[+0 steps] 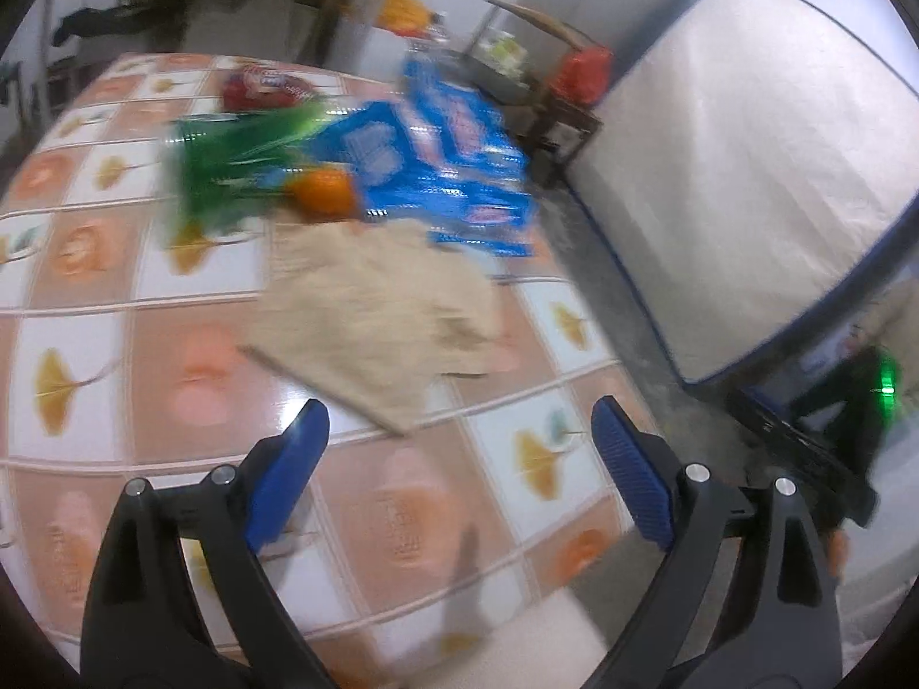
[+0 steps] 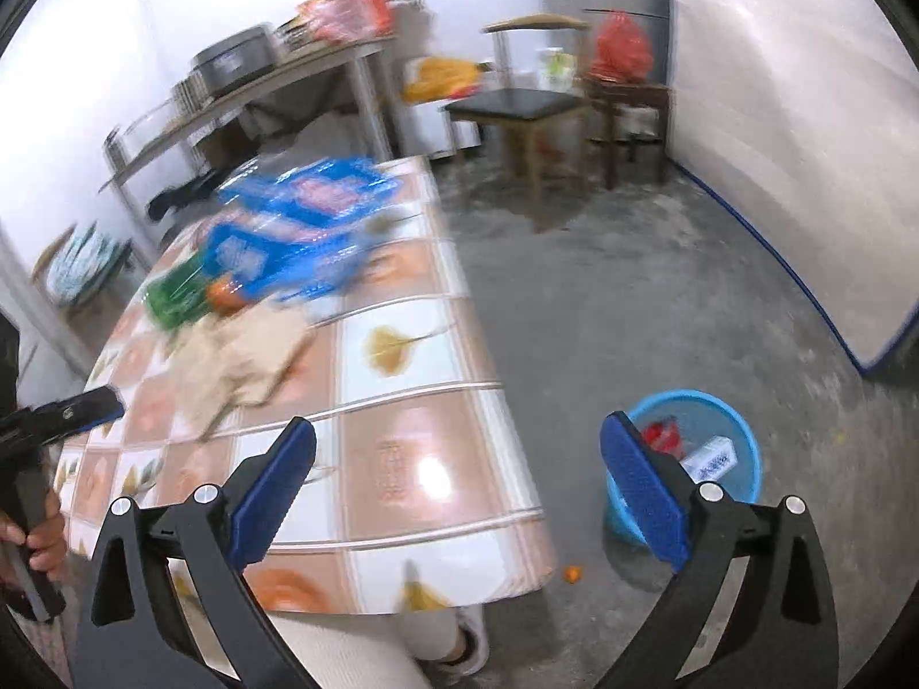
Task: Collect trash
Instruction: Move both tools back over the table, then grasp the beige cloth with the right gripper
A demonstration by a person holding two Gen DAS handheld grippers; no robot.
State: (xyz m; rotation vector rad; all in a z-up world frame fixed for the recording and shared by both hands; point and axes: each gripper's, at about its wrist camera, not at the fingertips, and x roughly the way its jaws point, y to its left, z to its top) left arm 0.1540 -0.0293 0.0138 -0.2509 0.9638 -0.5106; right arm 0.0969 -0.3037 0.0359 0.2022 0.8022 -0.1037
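Left wrist view shows the left gripper [image 1: 459, 430] over the tiled table [image 1: 143, 390], its jaws spread wide with nothing between them. Just ahead lies a beige paper bag [image 1: 373, 310]; beyond it sit a green wrapper [image 1: 230, 166], an orange [image 1: 324, 190] and blue packaging [image 1: 454, 172], all blurred. In the right wrist view the right gripper [image 2: 459, 436] also stands wide apart and empty, above the table edge. On the floor beside it stands a blue bin [image 2: 718, 436] holding a red wrapper [image 2: 660, 436] and a white carton [image 2: 712, 456].
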